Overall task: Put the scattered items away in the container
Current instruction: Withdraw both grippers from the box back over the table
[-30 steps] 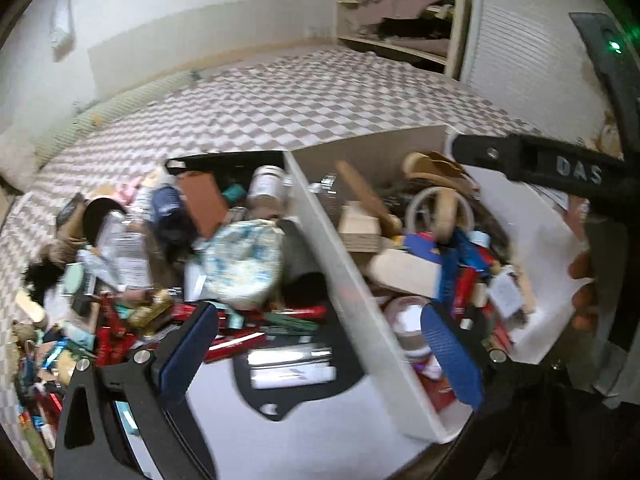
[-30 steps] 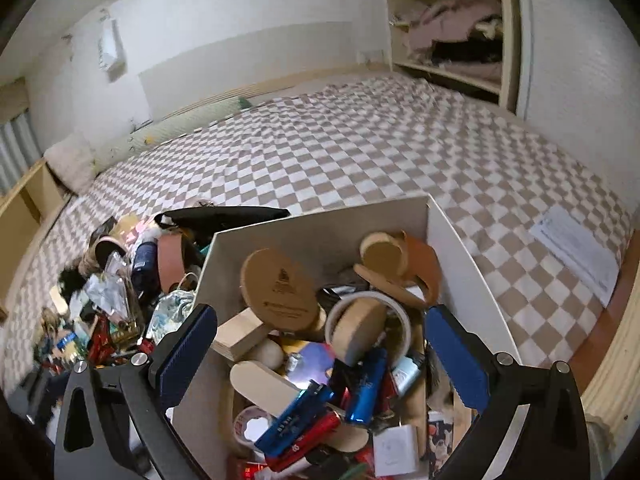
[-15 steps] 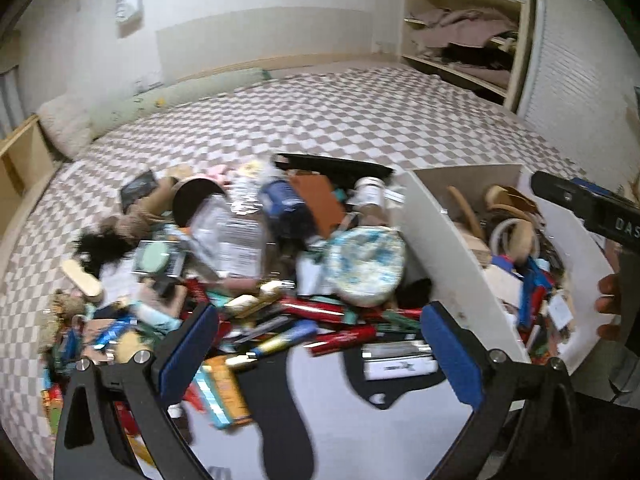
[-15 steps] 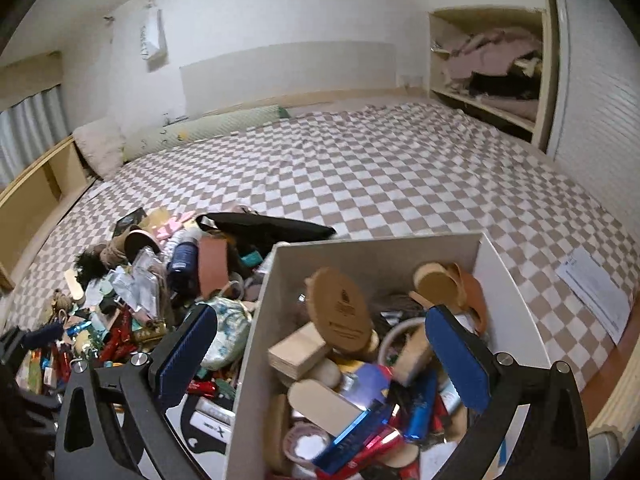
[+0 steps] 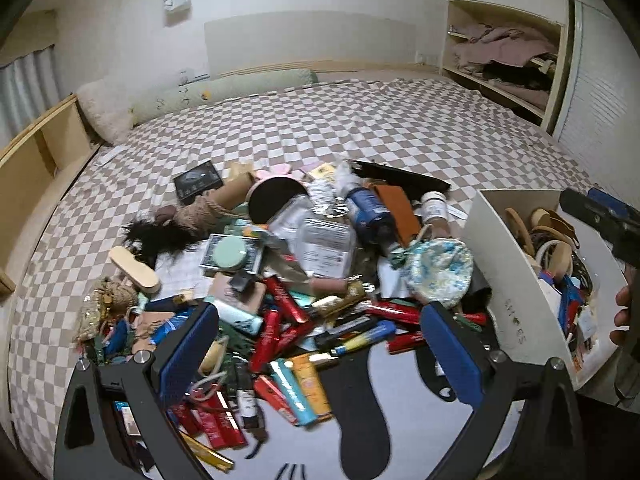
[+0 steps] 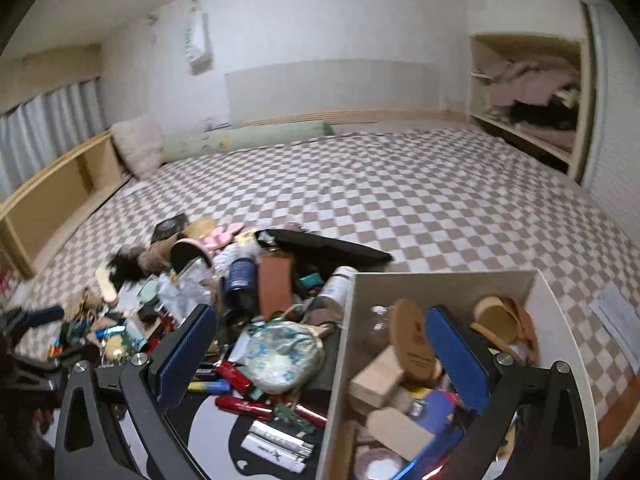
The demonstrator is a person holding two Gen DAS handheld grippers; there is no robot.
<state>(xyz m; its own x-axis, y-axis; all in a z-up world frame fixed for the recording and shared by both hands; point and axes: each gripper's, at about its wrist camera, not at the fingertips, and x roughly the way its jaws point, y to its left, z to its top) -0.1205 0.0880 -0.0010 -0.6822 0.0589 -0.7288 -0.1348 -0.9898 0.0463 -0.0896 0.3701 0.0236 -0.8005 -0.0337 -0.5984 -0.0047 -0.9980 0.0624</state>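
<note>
Both grippers swung left off the white box (image 6: pixel 440 284); left gripper (image 5: pixel 320 344) and right gripper (image 6: pixel 320 344) hang wide open, empty, over the pile (image 5: pixel 288 280). Labels unreadable.

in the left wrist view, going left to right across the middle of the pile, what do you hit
wooden brush → mint round lid → clear plastic packet → blue bottle → floral pouch → white box
</note>
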